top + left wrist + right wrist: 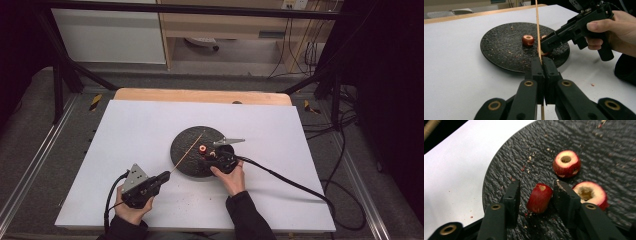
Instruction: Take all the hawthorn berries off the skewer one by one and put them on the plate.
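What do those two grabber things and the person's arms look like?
Both are black, pistol-shaped tools. The left gripper carries a grey three-cornered plate; so does the right gripper. Black cables trail from each. The fingers are black blocks on arms with brass-coloured rivets. The sleeves are dark.

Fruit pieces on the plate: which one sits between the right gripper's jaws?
The piece lying on its side, red skin up; the other two show cored holes.

L gripper (161, 178) w/ skewer (187, 150) | R gripper (212, 156) over black plate (187, 145); red fruit piece (202, 148)
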The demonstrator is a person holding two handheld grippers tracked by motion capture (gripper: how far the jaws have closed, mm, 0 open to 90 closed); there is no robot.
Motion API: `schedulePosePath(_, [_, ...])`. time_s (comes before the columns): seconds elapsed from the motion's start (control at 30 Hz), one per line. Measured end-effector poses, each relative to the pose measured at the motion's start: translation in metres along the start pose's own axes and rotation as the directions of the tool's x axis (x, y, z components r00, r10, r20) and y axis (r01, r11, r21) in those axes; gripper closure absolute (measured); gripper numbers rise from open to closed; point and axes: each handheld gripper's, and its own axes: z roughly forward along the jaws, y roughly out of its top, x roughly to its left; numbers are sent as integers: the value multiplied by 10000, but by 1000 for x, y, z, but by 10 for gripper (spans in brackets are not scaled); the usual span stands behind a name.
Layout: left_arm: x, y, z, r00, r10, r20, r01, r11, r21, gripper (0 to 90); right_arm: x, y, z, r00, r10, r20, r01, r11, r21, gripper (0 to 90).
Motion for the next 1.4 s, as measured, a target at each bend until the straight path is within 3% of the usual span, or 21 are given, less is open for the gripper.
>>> schedulePosePath(0.17, [0,1,-1,10000,24,-12,-24,10000,-19,884,-1,2,-15,9998,-176,23,176,9990,-410,503])
schedulePosePath(0.4, [2,5,-1,10000,-25,-33,25,10000,79,885,-11,-2,-47,9987,-471,193,487,9950,-876,253])
schedulePosePath(0.67, [4,9,3,9999,-108,-43,110,9993,359,884,-31,-20,-75,9951,-843,514,893,9904,-1052,70])
schedulePosePath(0.83, [6,16,6,9998,-188,-8,188,9985,518,884,-43,-36,-88,9923,-982,749,1061,9882,-1105,29])
schedulePosePath(1.23, [14,34,24,9995,-253,-194,269,9957,892,884,-63,-64,-107,9817,-1428,1263,1505,9872,-534,7])
schedulePosePath(1.4, [16,43,36,9990,-341,-283,368,9942,1007,884,-68,-72,-116,9825,-1288,1348,1378,9886,-599,9])
